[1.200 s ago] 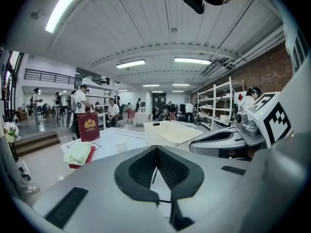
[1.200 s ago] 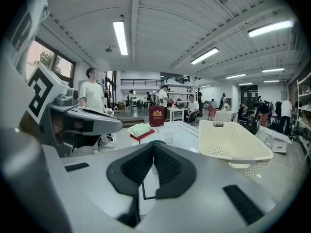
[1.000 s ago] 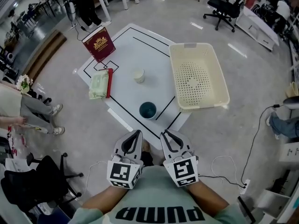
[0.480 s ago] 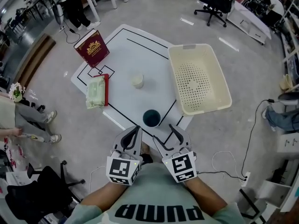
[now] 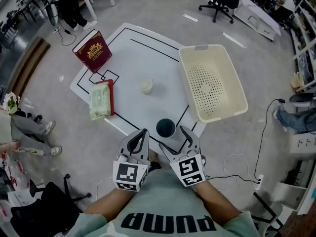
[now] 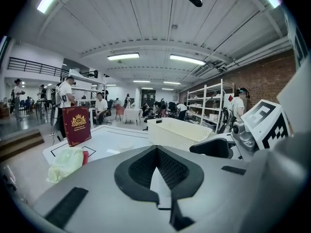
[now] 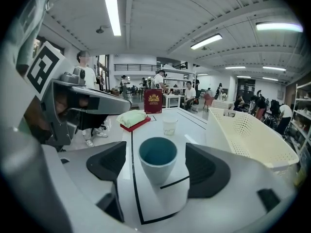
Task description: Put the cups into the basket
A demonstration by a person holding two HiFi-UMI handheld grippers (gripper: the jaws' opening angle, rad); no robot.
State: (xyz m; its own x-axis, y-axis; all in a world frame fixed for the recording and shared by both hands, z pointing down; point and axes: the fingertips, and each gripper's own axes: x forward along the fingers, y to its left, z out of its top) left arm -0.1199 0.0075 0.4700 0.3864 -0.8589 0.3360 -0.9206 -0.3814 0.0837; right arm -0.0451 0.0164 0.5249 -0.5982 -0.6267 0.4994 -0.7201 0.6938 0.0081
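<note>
A teal cup stands near the front corner of the white table. A small cream cup sits mid-table. The cream basket lies at the table's right, with nothing in it. My right gripper is at the table's near edge with its jaws opening. In the right gripper view the teal cup stands between the spread pads of my right gripper, untouched. My left gripper hangs beside it, shut on nothing, its pads meeting in the left gripper view.
A dark red book stands at the table's far left corner. A green wipes pack lies on a red tray at the left edge. Office chairs, cables and people surround the table on the grey floor.
The right jaws have gone from shut to wide apart. Both grippers have moved forward, and the teal cup now stands right at the right gripper's tips. The left gripper stayed shut.
</note>
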